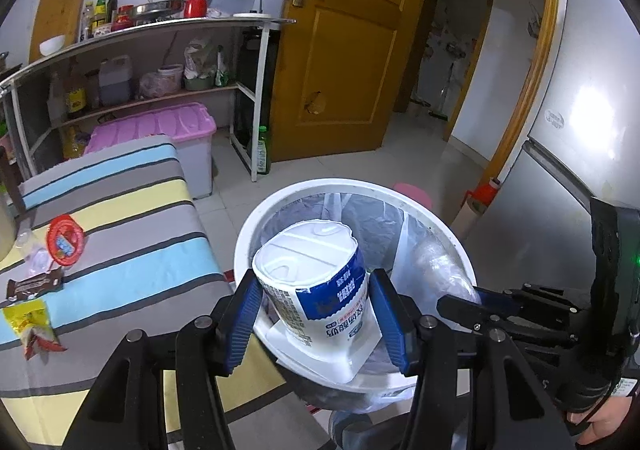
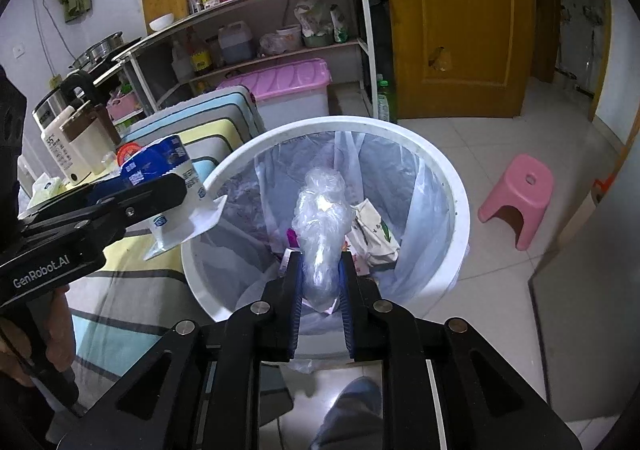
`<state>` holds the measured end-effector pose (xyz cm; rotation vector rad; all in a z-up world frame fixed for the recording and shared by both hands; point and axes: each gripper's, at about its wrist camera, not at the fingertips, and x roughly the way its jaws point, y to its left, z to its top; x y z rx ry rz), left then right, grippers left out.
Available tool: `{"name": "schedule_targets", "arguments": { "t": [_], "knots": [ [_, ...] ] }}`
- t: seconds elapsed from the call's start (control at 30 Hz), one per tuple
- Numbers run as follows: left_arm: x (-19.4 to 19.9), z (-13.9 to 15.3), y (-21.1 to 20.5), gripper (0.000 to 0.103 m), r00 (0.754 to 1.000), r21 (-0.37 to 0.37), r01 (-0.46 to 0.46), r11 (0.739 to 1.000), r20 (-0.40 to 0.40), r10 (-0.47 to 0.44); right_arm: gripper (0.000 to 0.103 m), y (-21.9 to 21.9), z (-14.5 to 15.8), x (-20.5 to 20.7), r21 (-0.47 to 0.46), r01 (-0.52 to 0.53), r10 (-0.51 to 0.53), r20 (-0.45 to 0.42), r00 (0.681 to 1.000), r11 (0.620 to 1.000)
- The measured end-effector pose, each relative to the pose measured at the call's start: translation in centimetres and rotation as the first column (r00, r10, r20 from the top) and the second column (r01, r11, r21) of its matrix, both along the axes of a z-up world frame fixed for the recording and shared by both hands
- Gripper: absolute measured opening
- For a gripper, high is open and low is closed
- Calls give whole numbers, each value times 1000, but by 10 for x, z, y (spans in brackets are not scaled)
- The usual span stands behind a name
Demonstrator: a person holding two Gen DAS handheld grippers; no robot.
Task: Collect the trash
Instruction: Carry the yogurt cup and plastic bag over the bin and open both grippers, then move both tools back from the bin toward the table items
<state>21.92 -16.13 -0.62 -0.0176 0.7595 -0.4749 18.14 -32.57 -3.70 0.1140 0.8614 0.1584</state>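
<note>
While both loads hang over the bin, nothing from these two grippers has dropped yet.
Left gripper (image 1: 316, 314): closed on a milk carton (image 1: 320, 290), blue pads against its sides, held over the near rim of the bin (image 1: 256, 217).
Right gripper (image 2: 320, 290): set narrow around a wad of clear plastic wrap (image 2: 322, 226), pads touching it, poised above the middle of the bin.
Done: the lined bin already holds a paper bag (image 2: 374, 230) and other scraps.
Left: a red lid (image 1: 66, 240), a brown wrapper (image 1: 34, 286) and a yellow packet (image 1: 30, 324) lie on the striped surface (image 1: 132, 217), well apart from the bin.
Edges: the carton's flat end overlaps the rim in the right wrist view, so it likely needs to move inward before release.
Room: the bin's mouth is wide and open; the two grippers sit close together above it; a pink stool (image 2: 520, 197) stands on the floor beside the bin.
</note>
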Motion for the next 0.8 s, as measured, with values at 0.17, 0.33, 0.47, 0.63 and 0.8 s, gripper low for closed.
{"name": "schedule_targets", "arguments": {
  "t": [0.17,0.33,0.47,0.63,0.8],
  "knots": [
    [6,-3,-2,57,1000,-17,10,1000,-12,-11,34,0,-2,2,8,5,-5,-1,1000,1000],
    [6,-1,4,58,1000,-37,3,999,-6,-3,35,-1,1,-1,19,12,-12,7,1000,1000],
    [5,4,12,58,1000,-51,-9,999,-3,9,35,-1,4,-5,29,16,-16,18,1000,999],
    [-6,7,29,58,999,-78,-33,996,-2,33,35,4,12,-15,40,8,-9,40,999,999],
    [-23,10,47,58,998,-80,-63,995,7,64,35,15,18,-24,47,-19,16,58,998,999]
  ]
}}
